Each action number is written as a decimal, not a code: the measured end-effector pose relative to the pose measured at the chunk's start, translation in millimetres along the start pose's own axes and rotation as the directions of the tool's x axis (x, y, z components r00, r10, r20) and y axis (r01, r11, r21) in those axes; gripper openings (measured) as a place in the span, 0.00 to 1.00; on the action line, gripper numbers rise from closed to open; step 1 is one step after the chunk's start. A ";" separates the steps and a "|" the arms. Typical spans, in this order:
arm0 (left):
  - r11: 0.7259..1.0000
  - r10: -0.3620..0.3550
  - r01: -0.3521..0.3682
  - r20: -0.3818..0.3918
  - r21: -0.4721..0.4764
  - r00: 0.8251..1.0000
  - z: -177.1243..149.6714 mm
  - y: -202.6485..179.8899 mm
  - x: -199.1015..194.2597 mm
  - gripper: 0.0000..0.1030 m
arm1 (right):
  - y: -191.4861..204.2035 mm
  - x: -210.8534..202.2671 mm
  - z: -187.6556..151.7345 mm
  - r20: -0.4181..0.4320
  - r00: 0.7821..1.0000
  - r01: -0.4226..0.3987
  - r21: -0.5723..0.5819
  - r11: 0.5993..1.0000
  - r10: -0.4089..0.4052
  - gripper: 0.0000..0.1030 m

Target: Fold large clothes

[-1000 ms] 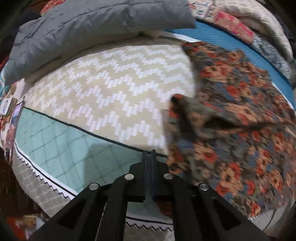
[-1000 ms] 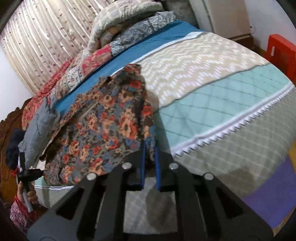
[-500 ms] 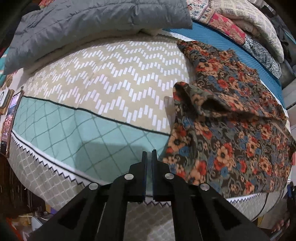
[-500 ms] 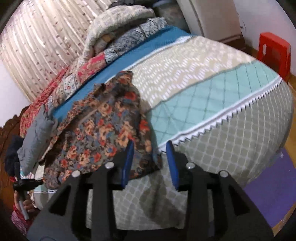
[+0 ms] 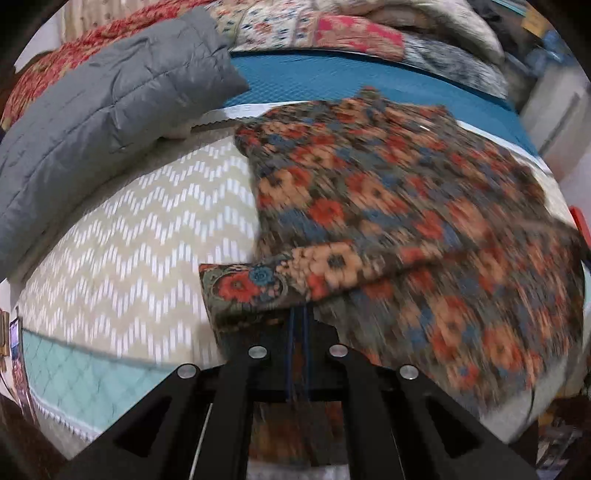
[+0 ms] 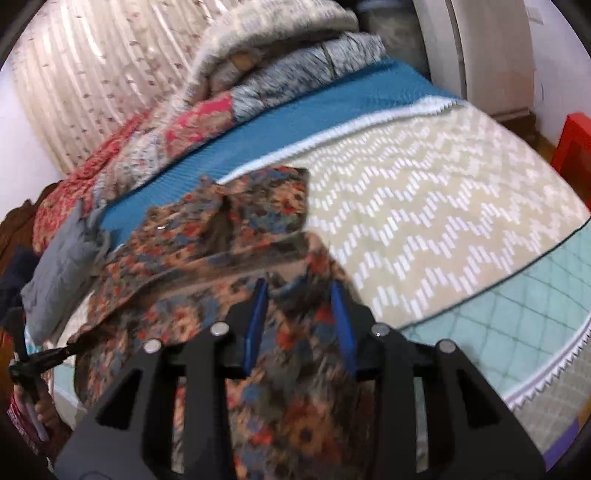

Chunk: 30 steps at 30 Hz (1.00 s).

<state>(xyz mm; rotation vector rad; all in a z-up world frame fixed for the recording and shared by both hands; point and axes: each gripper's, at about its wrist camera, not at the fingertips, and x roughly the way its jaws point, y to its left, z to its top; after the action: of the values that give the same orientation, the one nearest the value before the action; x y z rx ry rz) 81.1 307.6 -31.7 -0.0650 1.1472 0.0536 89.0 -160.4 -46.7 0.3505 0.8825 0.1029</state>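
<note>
Left tool [image 5: 297, 321] pinched shut on floral garment [image 5: 388, 206] cuff; right tool [image 6: 299, 295] wide, empty, over fabric. Risk: thin grip slipping mid-fold, sleeve dropping crooked on bed [image 6: 424, 229].

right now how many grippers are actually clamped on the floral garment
1. The left gripper is shut on a folded edge of the floral garment. The right gripper hangs open over it.

Bed [image 5: 140, 229] with patterned cover: floral garment [image 5: 388, 192], grey quilted jacket [image 5: 110, 103], folded blankets [image 5: 332, 29]
</note>
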 end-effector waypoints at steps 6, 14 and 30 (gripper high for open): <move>0.970 0.123 -0.115 0.025 -0.214 0.992 58.6 47.6 7.8 0.10 | -17.0 25.1 14.0 -0.023 0.995 0.101 0.057 0.993 -0.100 0.33; 0.972 0.174 -0.170 0.009 -0.160 0.985 30.9 62.0 -14.4 0.10 | -14.3 -9.4 -10.4 0.024 0.998 0.056 0.031 0.998 -0.057 0.33; 0.974 0.191 -0.193 -0.027 -0.119 0.981 -74.9 48.7 -31.3 0.10 | -32.6 -74.8 -98.1 -0.016 0.998 -0.064 0.150 0.987 0.067 0.48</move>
<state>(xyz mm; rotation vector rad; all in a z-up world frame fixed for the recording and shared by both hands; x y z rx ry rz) -3.5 349.9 -34.9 -0.0622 1.1623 0.2954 -35.8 -183.0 -59.8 0.5197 0.9022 0.1019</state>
